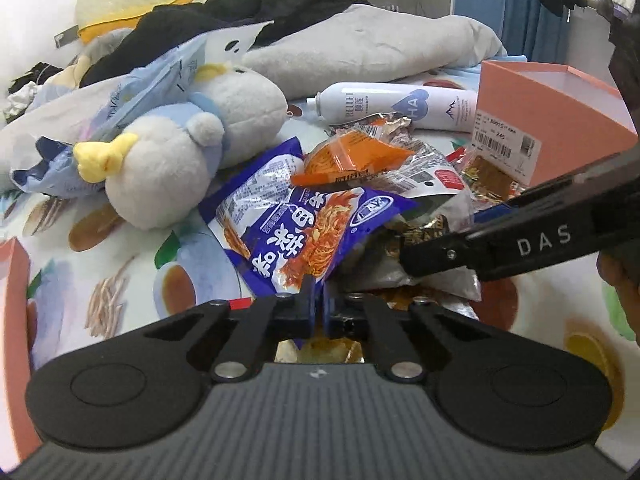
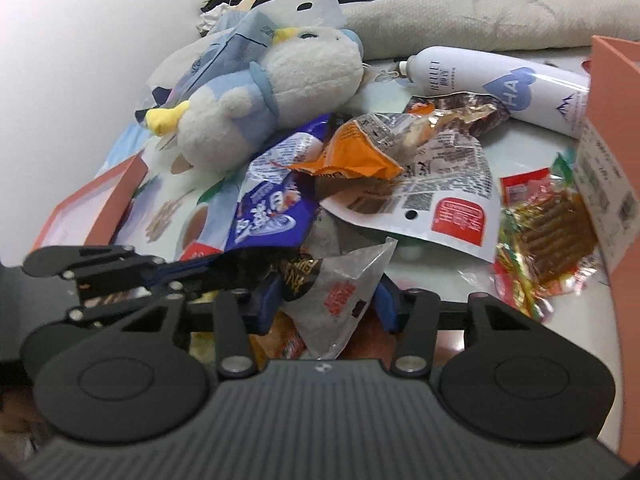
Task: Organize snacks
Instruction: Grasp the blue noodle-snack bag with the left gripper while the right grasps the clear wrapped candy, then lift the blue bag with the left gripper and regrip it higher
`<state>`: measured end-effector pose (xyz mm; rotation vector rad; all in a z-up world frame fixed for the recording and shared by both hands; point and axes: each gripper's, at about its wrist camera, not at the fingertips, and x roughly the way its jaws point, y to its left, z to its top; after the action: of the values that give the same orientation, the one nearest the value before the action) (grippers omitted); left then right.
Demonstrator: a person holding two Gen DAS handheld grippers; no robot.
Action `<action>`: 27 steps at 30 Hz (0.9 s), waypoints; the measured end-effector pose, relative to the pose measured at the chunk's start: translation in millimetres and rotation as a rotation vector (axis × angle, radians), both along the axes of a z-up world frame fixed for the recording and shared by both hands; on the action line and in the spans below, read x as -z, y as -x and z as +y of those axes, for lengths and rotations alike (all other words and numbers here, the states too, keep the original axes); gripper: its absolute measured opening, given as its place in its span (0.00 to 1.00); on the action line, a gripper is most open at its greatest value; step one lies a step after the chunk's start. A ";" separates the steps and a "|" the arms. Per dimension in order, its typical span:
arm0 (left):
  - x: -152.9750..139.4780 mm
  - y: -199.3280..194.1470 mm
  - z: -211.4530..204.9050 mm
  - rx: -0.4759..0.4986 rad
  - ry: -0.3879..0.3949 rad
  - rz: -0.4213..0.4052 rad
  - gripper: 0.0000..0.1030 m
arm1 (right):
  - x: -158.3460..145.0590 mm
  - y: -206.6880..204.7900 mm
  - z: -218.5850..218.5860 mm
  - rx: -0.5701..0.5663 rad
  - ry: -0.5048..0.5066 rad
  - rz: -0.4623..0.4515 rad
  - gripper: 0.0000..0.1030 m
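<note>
A: Snacks lie heaped in the middle of the bed, between the plush toy (image 1: pixel 176 160) and the pink box (image 1: pixel 552 128). The left hand-held gripper (image 1: pixel 318 304) has its fingers pressed together on the bottom edge of the blue noodle packet (image 1: pixel 304 224).

B: And the right hand-held gripper (image 2: pixel 328 300)?

A: Spread, with the clear wrapper (image 2: pixel 340 284) between its fingers, not yet pinched as far as I can tell.

B: What could go wrong?

A: The blue noodle packet is held only by a thin corner. If it's pulled, the slick film may slip out, or drag the orange packet (image 1: pixel 352 156) resting on it off the heap.

B: Anything else?

A: Both tools sit close together; they might knock each other. The spray bottle (image 1: pixel 400 108) lying just behind could roll if the pile shifts.
</note>
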<state>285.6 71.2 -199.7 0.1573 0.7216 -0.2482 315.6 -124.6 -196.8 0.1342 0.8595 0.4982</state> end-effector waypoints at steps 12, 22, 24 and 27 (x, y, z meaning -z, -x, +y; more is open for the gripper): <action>-33.9 71.4 -12.6 0.035 0.071 0.066 0.02 | -17.3 62.0 -30.0 0.061 0.000 -0.008 0.50; -49.1 144.7 -28.2 0.048 0.096 0.118 0.02 | -20.5 123.1 -54.2 0.096 0.045 0.011 0.49; -50.0 160.3 -32.2 0.052 0.096 0.126 0.02 | -20.6 134.5 -57.0 0.091 0.055 0.014 0.49; -51.8 180.2 -34.0 0.039 0.111 0.139 0.02 | -20.5 150.4 -59.9 0.091 0.061 0.014 0.49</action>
<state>105.4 37.2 -147.9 0.0490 0.8414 -0.3375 165.2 -184.4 -176.4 0.1202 0.8771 0.3858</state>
